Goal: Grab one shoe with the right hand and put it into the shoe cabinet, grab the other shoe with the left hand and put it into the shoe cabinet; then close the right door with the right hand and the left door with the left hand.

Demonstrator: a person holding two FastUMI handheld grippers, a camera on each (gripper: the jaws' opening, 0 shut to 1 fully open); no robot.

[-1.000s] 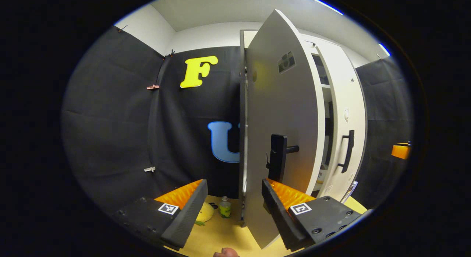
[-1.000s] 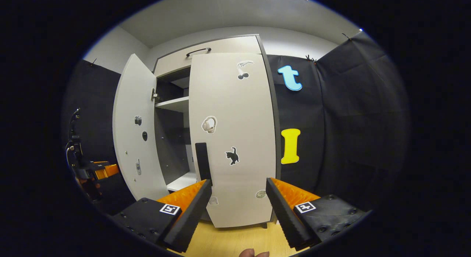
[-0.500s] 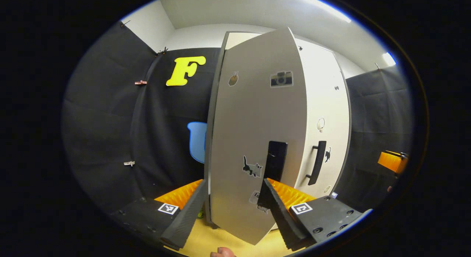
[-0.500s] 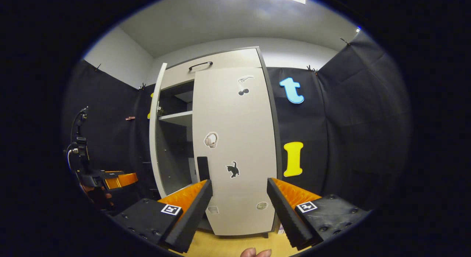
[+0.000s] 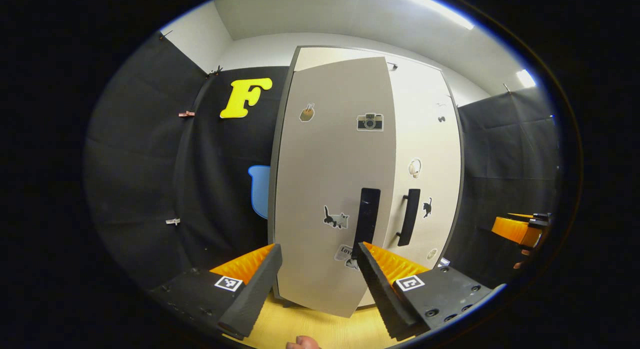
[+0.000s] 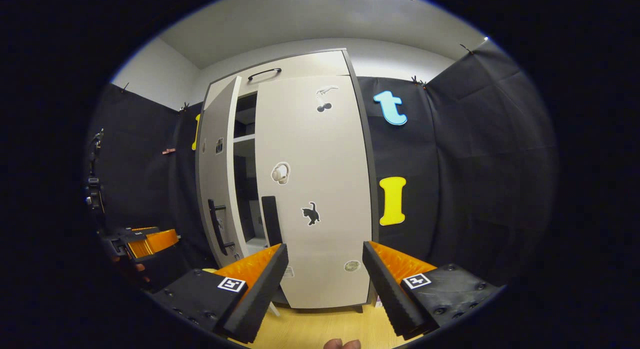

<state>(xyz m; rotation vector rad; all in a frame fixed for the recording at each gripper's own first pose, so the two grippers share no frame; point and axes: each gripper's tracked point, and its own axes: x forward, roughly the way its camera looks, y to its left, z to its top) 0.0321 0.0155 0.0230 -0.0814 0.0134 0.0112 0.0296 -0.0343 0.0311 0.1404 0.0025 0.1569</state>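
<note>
Shoes: hidden; neither view looks deep enough into the shoe cabinet (image 6: 280,74) to make them out, so where they lie cannot be told.
Cabinet interior: in the right gripper view only a dark slit shows between the two doors, with a shelf edge (image 6: 243,138) across it; the lower part is cut off by the gripper's finger.
Left door (image 5: 332,179): nearly shut, standing just off the cabinet front. A second ago it stood wide, edge-on in the left gripper view; now its stickered face is turned toward the camera.
Left door handle (image 5: 366,223): black bar near the door's right edge; its lower end is hidden behind the left gripper's finger.
Right door (image 6: 312,189): shut flat against the cabinet, as in the earlier frames; its handle (image 6: 271,220) sits at the left edge, partly covered by the finger.
Left gripper (image 5: 317,281): fingers spread, nothing between them; they frame the door's lower part, and contact with the door cannot be told. It has followed the door in as it swung.
Right gripper (image 6: 325,284): fingers spread, empty, near the right door's bottom edge but apart from it; little changed from a second ago.
Floor (image 6: 320,329): yellow wood, only a strip showing under the cabinet.
Hands: only fingertips (image 6: 342,344) show at the bottom rim.
</note>
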